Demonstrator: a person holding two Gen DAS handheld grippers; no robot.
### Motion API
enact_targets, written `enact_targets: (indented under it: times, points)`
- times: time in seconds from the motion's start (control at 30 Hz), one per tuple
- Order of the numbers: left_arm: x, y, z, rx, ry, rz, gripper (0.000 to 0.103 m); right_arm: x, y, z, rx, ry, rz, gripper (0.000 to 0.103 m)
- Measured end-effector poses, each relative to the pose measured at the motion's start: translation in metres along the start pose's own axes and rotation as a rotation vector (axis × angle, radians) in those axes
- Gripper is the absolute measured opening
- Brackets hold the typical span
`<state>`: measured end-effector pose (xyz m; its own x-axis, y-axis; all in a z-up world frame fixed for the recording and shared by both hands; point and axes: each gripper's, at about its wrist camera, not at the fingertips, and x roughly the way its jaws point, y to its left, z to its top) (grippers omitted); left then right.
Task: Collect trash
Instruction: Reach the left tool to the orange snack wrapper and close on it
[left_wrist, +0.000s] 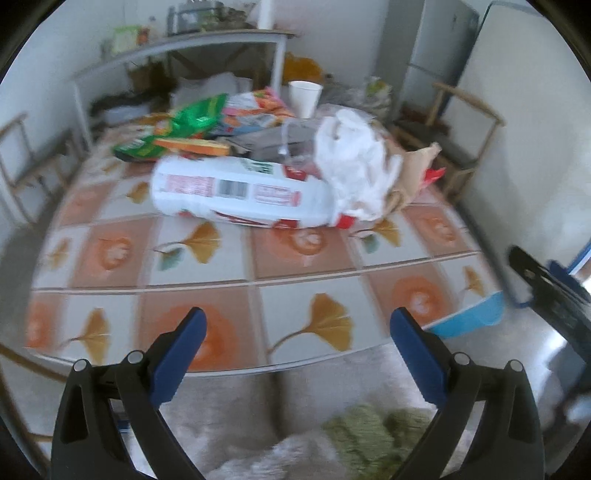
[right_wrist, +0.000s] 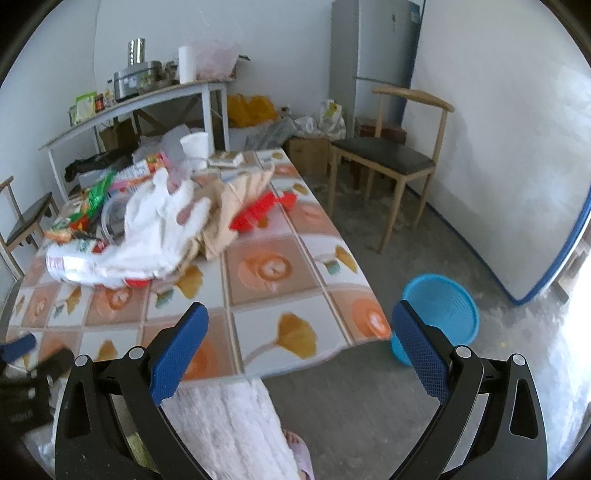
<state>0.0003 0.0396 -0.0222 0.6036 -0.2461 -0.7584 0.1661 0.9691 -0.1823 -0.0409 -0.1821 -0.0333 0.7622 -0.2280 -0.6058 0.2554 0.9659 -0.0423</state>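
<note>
The left gripper is hanging released over the near edge of the table, blue pads spread wide with nothing between them. The right gripper is likewise hanging released, empty, above the table's near right corner.

Only the right wrist view is showing the blue basket whole, sitting on the floor just right of and beyond the right gripper's right finger, well apart from the trash; the left view is catching only a blue sliver of it past the table corner. The right view alone is also showing a wooden chair far ahead to the right, and a fuzzy pink trouser leg with a slipper below the fingers.

Both views are smearing with blur, so print on the wrappers is not readable. The heap is hiding what lies under it.

The trash pile is lying well ahead of both grippers on the far half of the table: a white printed bag on its side nearest the left gripper, crumpled white plastic over brown paper, a red scrap, green packets, and a white cup standing upright behind.
</note>
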Motion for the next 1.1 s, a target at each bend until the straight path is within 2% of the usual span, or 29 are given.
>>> enact_targets:
  times: [0.07, 0.17, 0.3, 0.37, 0.43, 0.5, 0.6, 0.67, 0.83, 0.9, 0.97, 1.03, 1.1]
  points:
    - [-0.001, 0.007, 0.005, -0.025, -0.018, -0.092, 0.097, 0.002, 0.006, 0.008, 0.001, -0.026, 0.023, 0.095]
    - [-0.008, 0.020, 0.018, -0.030, -0.099, -0.143, 0.097, 0.006, 0.018, 0.021, -0.004, -0.057, 0.068, 0.095]
    - [-0.023, 0.056, 0.051, -0.059, -0.243, -0.105, 0.097, 0.013, 0.033, 0.034, -0.017, -0.077, 0.127, 0.095]
    - [-0.027, 0.079, 0.071, -0.094, -0.281, -0.057, 0.097, 0.018, 0.043, 0.039, -0.026, -0.079, 0.150, 0.095]
    - [-0.024, 0.104, 0.092, -0.157, -0.280, -0.058, 0.093, 0.027, 0.053, 0.043, -0.040, -0.069, 0.173, 0.095]
    - [-0.016, 0.132, 0.109, -0.251, -0.230, -0.125, 0.089, 0.033, 0.061, 0.045, -0.045, -0.060, 0.193, 0.095]
    - [0.013, 0.172, 0.130, -0.435, -0.093, -0.300, 0.077, 0.040, 0.070, 0.046, -0.060, -0.056, 0.206, 0.095]
    - [0.030, 0.188, 0.139, -0.508, -0.018, -0.363, 0.076, 0.044, 0.076, 0.046, -0.072, -0.055, 0.206, 0.095]
    - [0.075, 0.188, 0.152, -0.504, 0.182, -0.420, 0.075, 0.054, 0.081, 0.045, -0.072, -0.027, 0.203, 0.095]
    - [0.095, 0.187, 0.152, -0.524, 0.253, -0.475, 0.070, 0.059, 0.083, 0.045, -0.077, -0.016, 0.194, 0.095]
    - [0.106, 0.185, 0.153, -0.526, 0.292, -0.491, 0.062, 0.062, 0.084, 0.044, -0.085, -0.010, 0.181, 0.095]
    - [0.114, 0.184, 0.155, -0.518, 0.296, -0.498, 0.056, 0.065, 0.084, 0.045, -0.087, -0.004, 0.173, 0.095]
    - [0.114, 0.186, 0.158, -0.520, 0.282, -0.504, 0.046, 0.068, 0.083, 0.045, -0.087, 0.003, 0.167, 0.095]
